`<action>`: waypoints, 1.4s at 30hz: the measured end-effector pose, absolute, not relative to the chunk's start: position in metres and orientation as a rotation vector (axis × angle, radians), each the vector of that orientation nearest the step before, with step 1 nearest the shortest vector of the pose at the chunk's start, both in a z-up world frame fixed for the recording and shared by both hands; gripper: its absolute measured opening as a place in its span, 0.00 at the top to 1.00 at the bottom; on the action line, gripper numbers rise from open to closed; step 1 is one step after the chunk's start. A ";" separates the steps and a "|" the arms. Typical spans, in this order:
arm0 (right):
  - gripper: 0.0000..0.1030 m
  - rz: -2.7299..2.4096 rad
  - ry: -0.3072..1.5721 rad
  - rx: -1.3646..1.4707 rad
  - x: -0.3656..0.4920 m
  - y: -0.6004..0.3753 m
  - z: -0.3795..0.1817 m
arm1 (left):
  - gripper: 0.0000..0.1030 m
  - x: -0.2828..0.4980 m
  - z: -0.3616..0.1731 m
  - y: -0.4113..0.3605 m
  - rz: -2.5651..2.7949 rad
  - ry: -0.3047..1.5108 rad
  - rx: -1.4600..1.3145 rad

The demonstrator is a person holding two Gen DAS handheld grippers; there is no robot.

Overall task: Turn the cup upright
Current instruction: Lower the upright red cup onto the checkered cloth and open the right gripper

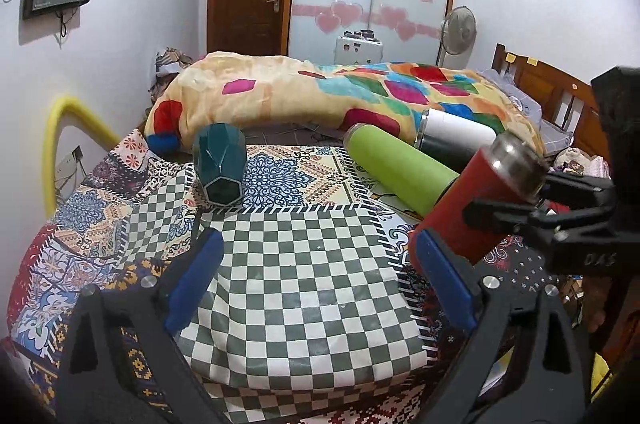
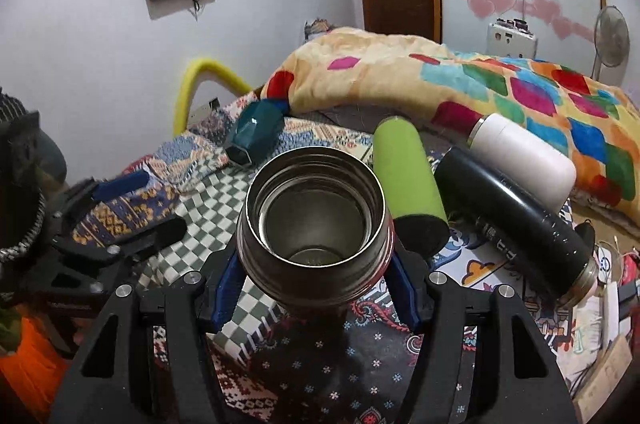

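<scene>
The red cylindrical cup with a bare steel neck (image 1: 476, 199) is gripped by the right gripper (image 2: 316, 288), whose blue-padded fingers (image 2: 230, 282) press against its body from both sides just below the steel collar. In the left wrist view it leans, with its steel mouth up and away from the left gripper and its red base low over the patterned patchwork cloth (image 1: 304, 256); whether the base touches the cloth cannot be told, because the left gripper's blue pad covers it. In the right wrist view the cup points its open mouth (image 2: 316, 212) almost straight at the camera, showing a polished steel interior with a stepped rim and a dull bottom; only a thin sliver of red shows at its sides.

The left gripper (image 1: 316, 280) stands spread wide over the green-and-white checked patch, with nothing between its fingers.

Just beyond the red cup lies a lime-green cylindrical flask (image 2: 408, 175) on its side, and beside that a black flask with a steel end (image 2: 516, 220) and a white flask (image 2: 524, 155), both also lying down; the black one is largely hidden behind the green one in the left wrist view. A dark teal faceted cup (image 1: 220, 163) lies on its side well apart to the left. A rolled multicoloured blanket (image 1: 320, 91) lies behind them all. The edges of both views are dark and blurred.
</scene>
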State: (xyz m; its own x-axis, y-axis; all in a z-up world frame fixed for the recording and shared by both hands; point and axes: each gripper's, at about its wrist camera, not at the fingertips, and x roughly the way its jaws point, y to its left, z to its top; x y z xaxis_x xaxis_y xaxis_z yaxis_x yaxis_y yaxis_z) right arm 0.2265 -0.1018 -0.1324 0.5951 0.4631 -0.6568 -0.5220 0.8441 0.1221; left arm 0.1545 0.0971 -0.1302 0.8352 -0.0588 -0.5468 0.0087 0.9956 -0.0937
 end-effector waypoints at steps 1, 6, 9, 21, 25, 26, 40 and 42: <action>0.43 0.575 0.748 -0.093 0.228 -0.100 -0.136 | 0.05 0.154 -0.130 0.097 -0.036 0.579 -0.090; 0.42 0.573 0.756 -0.108 0.231 -0.096 -0.143 | 0.05 0.152 -0.130 0.097 -0.033 0.572 -0.096; 0.42 0.572 0.741 -0.110 0.233 -0.093 -0.145 | 0.05 0.151 -0.128 0.098 -0.023 0.563 -0.095; 0.37 0.591 0.762 -0.054 0.234 -0.089 -0.154 | 0.05 0.145 -0.128 0.098 -0.008 0.559 -0.080; 0.34 0.592 0.749 -0.035 0.226 -0.094 -0.149 | 0.05 0.133 -0.121 0.098 -0.001 0.541 -0.086; 0.33 0.591 0.741 -0.031 0.223 -0.095 -0.147 | 0.05 0.129 -0.118 0.098 0.002 0.534 -0.088; 0.25 0.468 0.393 0.047 0.116 -0.152 -0.053 | 0.05 0.062 -0.045 0.062 -0.006 0.319 -0.069; 0.25 0.447 0.342 0.052 0.100 -0.159 -0.042 | 0.05 0.052 -0.035 0.058 -0.009 0.288 -0.066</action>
State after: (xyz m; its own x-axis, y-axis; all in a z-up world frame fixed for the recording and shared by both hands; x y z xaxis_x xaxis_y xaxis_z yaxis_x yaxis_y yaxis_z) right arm 0.1001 -0.1589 -0.0416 0.8459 0.4322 -0.3126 -0.4148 0.9014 0.1240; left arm 0.0517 0.0576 -0.0353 0.9587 -0.0184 -0.2840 -0.0007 0.9978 -0.0668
